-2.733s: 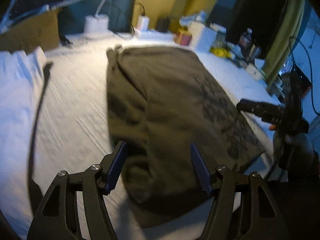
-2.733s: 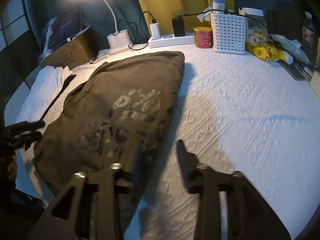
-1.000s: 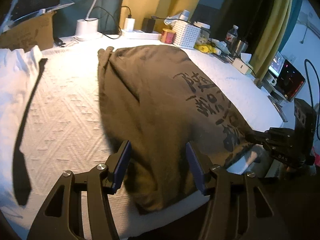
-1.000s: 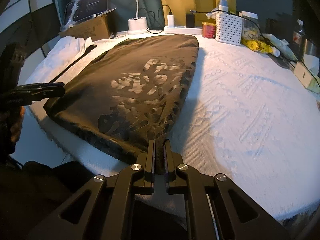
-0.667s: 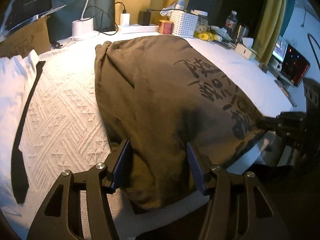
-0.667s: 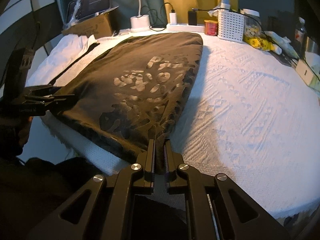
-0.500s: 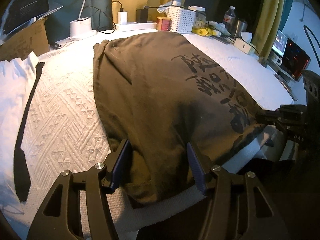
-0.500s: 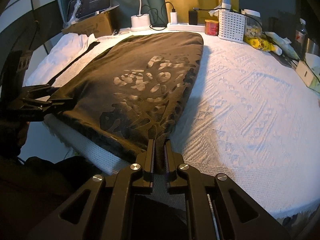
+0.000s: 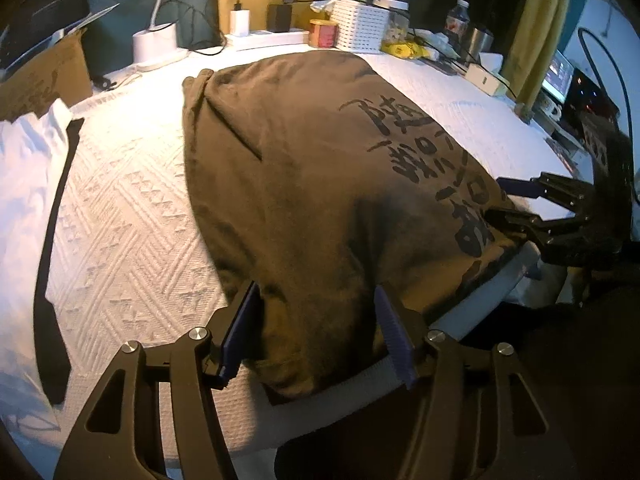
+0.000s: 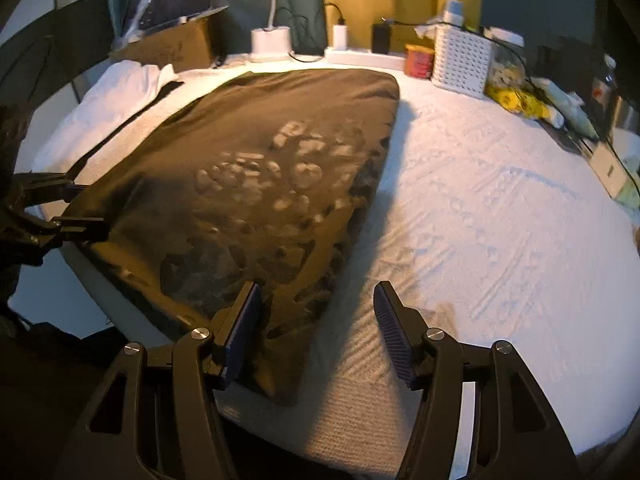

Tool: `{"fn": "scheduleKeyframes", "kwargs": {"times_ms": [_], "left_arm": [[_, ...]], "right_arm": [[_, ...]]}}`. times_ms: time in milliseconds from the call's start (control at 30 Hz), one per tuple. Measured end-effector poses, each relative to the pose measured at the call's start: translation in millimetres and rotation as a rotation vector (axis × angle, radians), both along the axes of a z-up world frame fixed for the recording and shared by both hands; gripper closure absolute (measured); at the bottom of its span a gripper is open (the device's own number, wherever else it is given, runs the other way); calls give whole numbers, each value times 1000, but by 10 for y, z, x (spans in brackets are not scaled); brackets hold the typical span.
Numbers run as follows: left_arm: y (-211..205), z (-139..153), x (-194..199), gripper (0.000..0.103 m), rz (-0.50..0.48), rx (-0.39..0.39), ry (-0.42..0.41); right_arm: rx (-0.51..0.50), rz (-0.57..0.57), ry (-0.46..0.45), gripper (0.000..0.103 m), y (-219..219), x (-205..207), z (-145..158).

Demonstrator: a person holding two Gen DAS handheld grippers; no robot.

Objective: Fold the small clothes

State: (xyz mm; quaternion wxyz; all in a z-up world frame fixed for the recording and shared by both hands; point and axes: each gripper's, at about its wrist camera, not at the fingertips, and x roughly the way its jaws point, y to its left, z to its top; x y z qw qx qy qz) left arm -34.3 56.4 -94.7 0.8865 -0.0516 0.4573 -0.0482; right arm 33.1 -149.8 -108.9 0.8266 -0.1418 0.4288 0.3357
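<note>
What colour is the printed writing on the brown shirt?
Black characters on the brown shirt; the left wrist view shows it best. In the right wrist view glare makes it pale.

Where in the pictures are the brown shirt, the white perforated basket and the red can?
brown shirt [image 9: 304,184], left wrist view, on the plain cloth left of the print.
white perforated basket [image 10: 462,62], right wrist view, on its front wall.
red can [image 10: 419,62], right wrist view, on its side.
</note>
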Motion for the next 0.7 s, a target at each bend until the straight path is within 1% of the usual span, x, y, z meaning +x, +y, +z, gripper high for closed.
{"fn": "scheduleKeyframes", "kwargs": {"times_ms": [33,67,100,200,400,433,467,500,567,700], "left_arm": [[30,28,-7,43,33,25,-23],[61,57,-1,41,68,58,-44],[85,81,6,39,88,70,-57],[181,146,55,38,126,49,-81],[310,161,239,38,158,23,-70],[338,165,280,32,168,11,-68],[356,172,326,24,178,1,-68],[371,181,360,22,186,-7,-72],[404,199,435,21,189,-18,-77],[442,220,613,21,186,-15,-74]], "right_arm": [[-1,5,3,41,9,15,4],[0,7,8,41,18,39,7],[2,3,10,41,26,67,10],[14,7,8,41,78,126,42],[34,24,11,41,183,253,102],[34,24,12,41,196,290,107],[35,22,12,41,205,329,115],[36,21,14,41,209,358,121],[37,16,18,41,219,440,129],[44,-1,25,41,229,619,137]]}}
